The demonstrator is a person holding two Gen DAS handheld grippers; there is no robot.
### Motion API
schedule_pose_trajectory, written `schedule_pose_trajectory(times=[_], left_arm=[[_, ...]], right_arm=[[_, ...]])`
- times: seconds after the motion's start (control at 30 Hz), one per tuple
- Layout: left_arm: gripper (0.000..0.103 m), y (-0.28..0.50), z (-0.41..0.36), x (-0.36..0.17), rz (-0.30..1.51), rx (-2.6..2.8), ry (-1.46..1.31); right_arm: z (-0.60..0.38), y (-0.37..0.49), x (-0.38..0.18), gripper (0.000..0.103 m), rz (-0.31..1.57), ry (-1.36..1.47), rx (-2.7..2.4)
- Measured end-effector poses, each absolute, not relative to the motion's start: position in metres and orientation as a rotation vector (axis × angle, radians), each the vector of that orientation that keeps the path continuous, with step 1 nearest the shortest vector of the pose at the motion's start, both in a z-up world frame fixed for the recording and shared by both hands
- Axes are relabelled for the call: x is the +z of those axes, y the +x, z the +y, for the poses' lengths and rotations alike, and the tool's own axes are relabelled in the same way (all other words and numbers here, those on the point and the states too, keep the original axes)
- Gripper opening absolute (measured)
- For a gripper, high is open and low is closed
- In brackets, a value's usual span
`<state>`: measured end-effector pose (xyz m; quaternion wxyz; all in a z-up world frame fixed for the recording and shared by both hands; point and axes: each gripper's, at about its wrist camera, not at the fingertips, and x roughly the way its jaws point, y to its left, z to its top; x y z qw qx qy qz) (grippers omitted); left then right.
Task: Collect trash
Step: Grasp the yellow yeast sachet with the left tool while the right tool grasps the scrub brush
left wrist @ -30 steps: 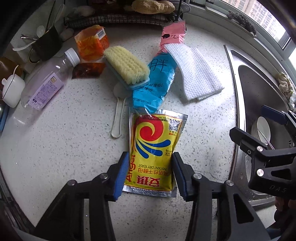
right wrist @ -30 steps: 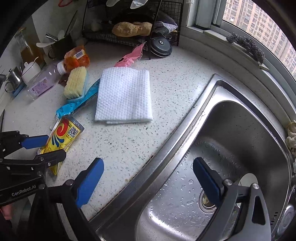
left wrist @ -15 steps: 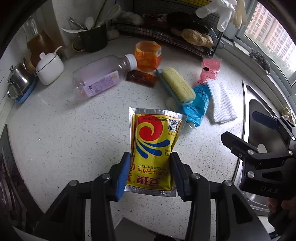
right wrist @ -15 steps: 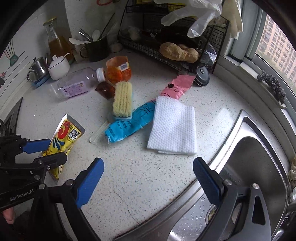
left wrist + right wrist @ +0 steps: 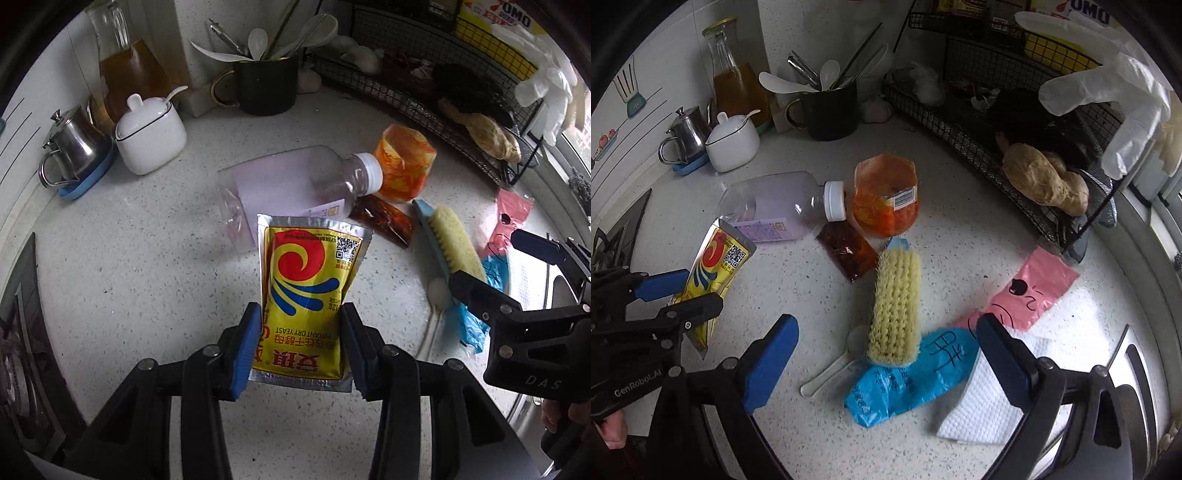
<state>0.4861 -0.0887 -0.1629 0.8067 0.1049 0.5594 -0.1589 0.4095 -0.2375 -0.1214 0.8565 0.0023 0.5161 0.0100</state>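
With its jaws pinching the yeast packet (image 5: pixel 303 295), the left gripper (image 5: pixel 301 347) should keep its squeeze steady and carry the packet clear of the counter (image 5: pixel 129 266) (right gripper (image 5: pixel 886 365) spread, empty).

Yeast packet (image 5: pixel 306 295) hides lower corner of plastic bottle (image 5: pixel 288 184). Scrub brush (image 5: pixel 895 306) covers blue wrapper (image 5: pixel 908 384) top and white spoon (image 5: pixel 831 373) bowl. White cloth (image 5: pixel 990 402) partly under right gripper finger. Sink (image 5: pixel 1137 373) cut off at right picture edge. Wrapper print too small to read. Rack (image 5: pixel 997 122) contents dark, indistinct.
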Motion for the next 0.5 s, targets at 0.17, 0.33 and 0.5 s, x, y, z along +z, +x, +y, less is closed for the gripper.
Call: schedule_pose_trajectory(times=[0.17, 0.33, 0.5], left_arm=[[0.042, 0.499, -0.094, -0.179, 1.225, -0.322, 0.231], [0.042, 0.495, -0.102, -0.184, 1.235, -0.345, 0.245], [0.042, 0.475, -0.108, -0.173, 1.229, -0.381, 0.231]], right_arm=[[-0.239, 0.439, -0.152, 0.069, 1.175, 0.014, 0.068], [-0.243, 0.443, -0.167, 0.036, 1.215, 0.049, 0.085], [-0.250, 0.418, -0.149, 0.036, 1.143, 0.075, 0.056]])
